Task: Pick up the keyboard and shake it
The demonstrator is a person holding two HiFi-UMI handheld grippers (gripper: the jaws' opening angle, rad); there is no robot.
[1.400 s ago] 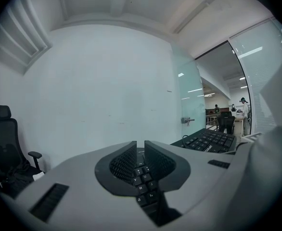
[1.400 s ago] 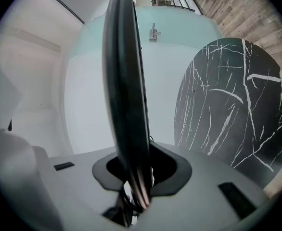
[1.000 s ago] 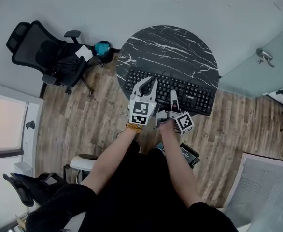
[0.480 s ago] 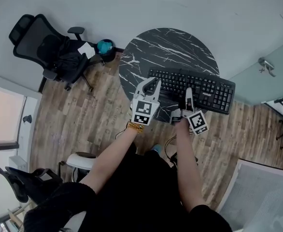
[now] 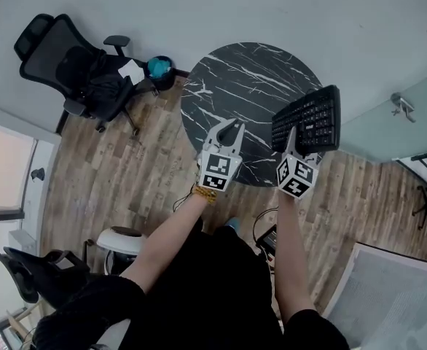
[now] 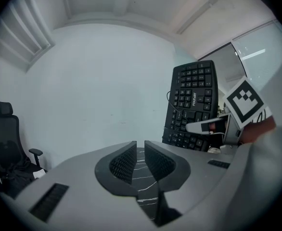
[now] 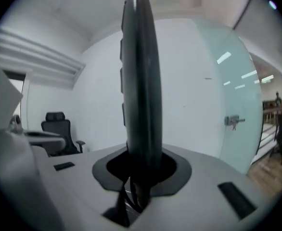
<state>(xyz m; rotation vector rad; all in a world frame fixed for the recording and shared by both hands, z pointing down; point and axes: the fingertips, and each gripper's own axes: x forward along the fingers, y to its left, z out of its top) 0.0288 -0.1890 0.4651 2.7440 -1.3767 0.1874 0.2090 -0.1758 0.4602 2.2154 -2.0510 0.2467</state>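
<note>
**A:** How far has this got?

**B:** The pick-up looks done. The right tongs (image 5: 292, 138) are pinching the keyboard (image 5: 307, 119) by the edge nearest them. In the right gripper view the board (image 7: 140, 81) rises edge-on straight out of the jaws, which are clamped on it.

**A:** So it's off the counter (image 5: 232, 75)?

**B:** I'd judge so. It stands on end above the right tongs, keys turned toward the left tongs (image 5: 232, 130), and part of it hangs out past the counter's rim.

**A:** Are the left tongs helping?

**B:** No. Their jaws are nearly together with only a thin slit between them. Nothing sits in it; you just see the marbled counter through the gap. The keyboard (image 6: 191, 105) is off to their right, apart from them.

**A:** What's left, then?

**B:** The shake. One moment can't show whether it has begun, so I'd count it as still to do, and on a single grip.
</note>
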